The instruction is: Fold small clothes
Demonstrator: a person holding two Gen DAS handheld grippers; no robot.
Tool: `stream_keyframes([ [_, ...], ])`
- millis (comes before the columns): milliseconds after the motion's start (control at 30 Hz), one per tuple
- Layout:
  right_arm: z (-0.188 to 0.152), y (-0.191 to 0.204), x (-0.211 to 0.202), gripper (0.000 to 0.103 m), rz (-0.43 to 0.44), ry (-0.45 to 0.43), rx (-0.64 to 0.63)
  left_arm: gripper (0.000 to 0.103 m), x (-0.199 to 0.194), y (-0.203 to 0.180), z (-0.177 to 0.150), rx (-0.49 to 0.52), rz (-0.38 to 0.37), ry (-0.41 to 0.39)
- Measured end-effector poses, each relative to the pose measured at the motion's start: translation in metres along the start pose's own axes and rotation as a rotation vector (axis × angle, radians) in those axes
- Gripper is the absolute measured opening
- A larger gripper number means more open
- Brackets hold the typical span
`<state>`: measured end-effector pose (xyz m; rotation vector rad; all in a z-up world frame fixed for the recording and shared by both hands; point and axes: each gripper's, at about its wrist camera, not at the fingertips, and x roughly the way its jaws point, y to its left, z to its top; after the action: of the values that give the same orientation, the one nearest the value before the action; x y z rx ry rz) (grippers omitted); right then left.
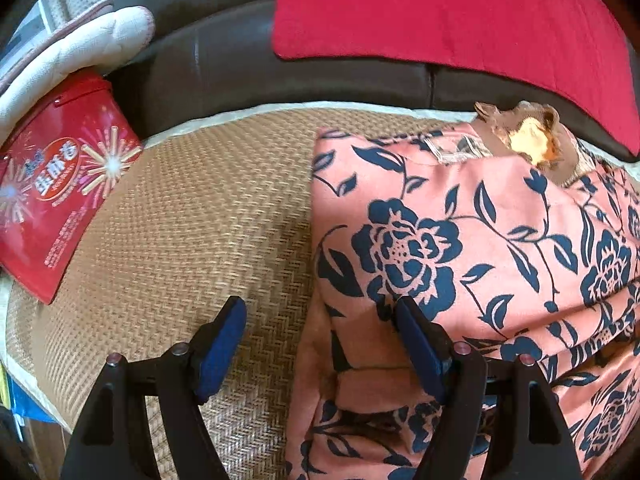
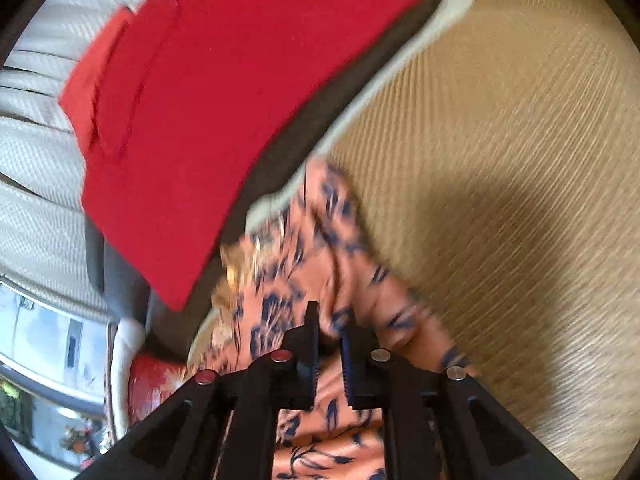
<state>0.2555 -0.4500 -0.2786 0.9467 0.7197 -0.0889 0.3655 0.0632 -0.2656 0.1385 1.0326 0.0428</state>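
A salmon-pink garment (image 1: 460, 220) printed with dark blue flowers lies partly folded on the right half of a woven straw mat (image 1: 180, 220). A brown and yellow patch (image 1: 532, 140) shows at its far edge. My left gripper (image 1: 320, 320) is open, its blue pads (image 1: 224, 340) wide apart. One finger stands over the bare mat, the other over the garment's left edge. In the blurred right wrist view, my right gripper (image 2: 330, 330) is shut on a fold of the garment (image 2: 312, 248), which is bunched and lifted off the mat (image 2: 520, 160).
A red cushion (image 1: 440, 12) leans on the dark brown sofa back (image 1: 220, 52) behind the mat. A red printed box (image 1: 52, 200) lies at the mat's left edge, with a white padded item (image 1: 80, 48) behind it. The cushion (image 2: 208, 100) is close to the lifted cloth.
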Motion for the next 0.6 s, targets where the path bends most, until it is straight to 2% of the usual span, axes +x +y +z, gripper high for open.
stream_keyframes([
  [67, 0.006, 0.002, -0.009, 0.014, -0.001, -0.068, -0.040, 0.077, -0.017, 0.001, -0.001, -0.003, 0.009, -0.053],
  [133, 0.006, 0.012, -0.013, 0.014, 0.002, -0.099, -0.099, 0.077, -0.033, -0.004, 0.001, -0.008, 0.000, -0.114],
  [167, 0.004, 0.020, -0.012, 0.014, 0.002, -0.100, -0.131, 0.077, -0.041, -0.009, 0.003, -0.012, -0.024, -0.145],
  [267, -0.010, 0.046, -0.002, 0.014, 0.012, -0.053, -0.257, 0.077, -0.045, -0.027, 0.007, 0.007, -0.057, -0.163],
  [367, -0.022, 0.069, 0.023, 0.014, -0.003, 0.003, -0.364, 0.077, -0.035, -0.048, 0.011, 0.043, -0.073, -0.119],
  [467, -0.031, 0.077, 0.045, 0.014, -0.033, 0.041, -0.414, 0.077, -0.022, -0.062, 0.014, 0.063, -0.055, -0.083],
  [533, -0.034, 0.077, 0.060, 0.014, -0.085, 0.068, -0.440, 0.077, -0.009, -0.068, 0.011, 0.086, -0.003, -0.039],
  [600, -0.034, 0.069, 0.079, 0.014, -0.187, 0.103, -0.447, 0.078, 0.005, -0.070, 0.009, 0.096, 0.028, 0.020],
])
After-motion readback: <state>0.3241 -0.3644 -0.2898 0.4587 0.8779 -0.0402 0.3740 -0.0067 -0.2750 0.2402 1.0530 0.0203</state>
